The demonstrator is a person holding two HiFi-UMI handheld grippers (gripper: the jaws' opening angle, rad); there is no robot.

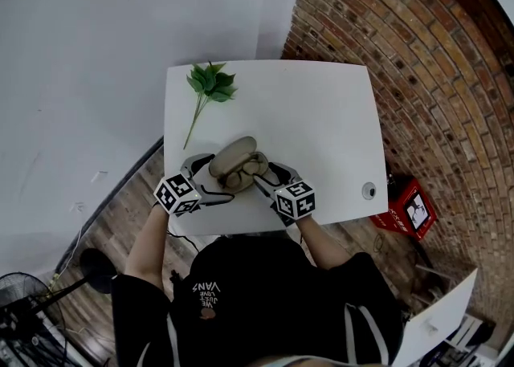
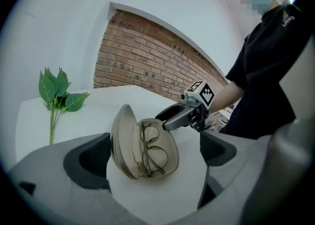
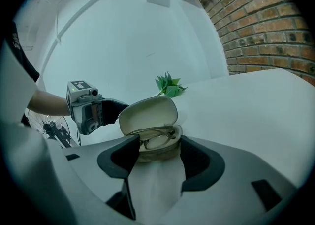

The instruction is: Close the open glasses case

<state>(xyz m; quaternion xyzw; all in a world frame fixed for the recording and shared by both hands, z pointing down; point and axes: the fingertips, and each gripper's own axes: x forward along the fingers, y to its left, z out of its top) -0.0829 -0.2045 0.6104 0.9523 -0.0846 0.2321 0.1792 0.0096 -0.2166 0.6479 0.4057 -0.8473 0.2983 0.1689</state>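
A beige glasses case [image 1: 239, 166] lies open near the front edge of the white table [image 1: 321, 116], with a pair of glasses in its base [image 2: 152, 152] and the lid [image 2: 120, 138] standing up. My left gripper [image 1: 209, 182] is at the case's left end. Its jaws are spread wide on either side of the case [image 2: 147, 170] and do not touch it. My right gripper [image 1: 267, 177] is at the case's right end. In the right gripper view its pads [image 3: 125, 157] lie against both sides of the base [image 3: 155, 147].
A green leafy sprig [image 1: 207, 88] lies at the table's back left. A small round fitting [image 1: 369, 190] sits near the front right corner. A red box [image 1: 409, 206] stands on the floor at the right by the brick wall [image 1: 418, 52]. A fan [image 1: 20, 313] stands front left.
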